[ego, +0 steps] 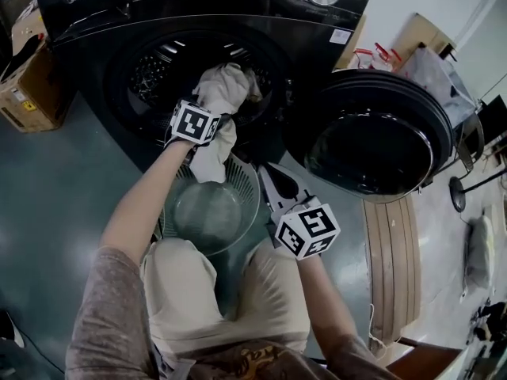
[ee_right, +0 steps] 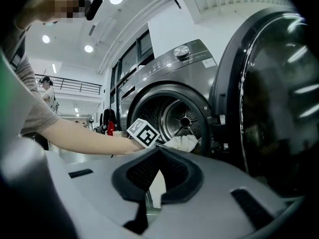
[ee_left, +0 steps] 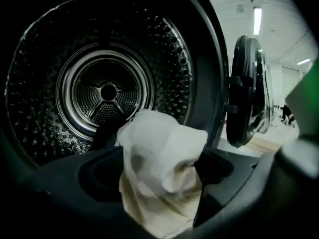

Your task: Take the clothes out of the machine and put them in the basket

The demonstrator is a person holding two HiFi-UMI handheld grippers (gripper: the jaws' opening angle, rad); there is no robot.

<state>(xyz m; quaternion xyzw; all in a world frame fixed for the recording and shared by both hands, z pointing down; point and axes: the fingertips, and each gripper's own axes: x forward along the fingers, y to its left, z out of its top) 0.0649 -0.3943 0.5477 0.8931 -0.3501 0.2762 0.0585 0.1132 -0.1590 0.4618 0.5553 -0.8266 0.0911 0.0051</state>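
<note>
Left gripper view alone shows the left hand-held gripper (ee_left: 158, 176) wide open around the white cloth (ee_left: 164, 141).

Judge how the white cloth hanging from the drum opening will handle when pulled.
Probably floppy: the white cloth drapes in folds out of the machine. Likely light, as it looks thin. Its hanging tail may trail or snag before reaching the basket.

White cloth (ego: 224, 92) drapes across the drum mouth (ego: 154, 74); open door (ego: 372, 145) stands aside right.
</note>
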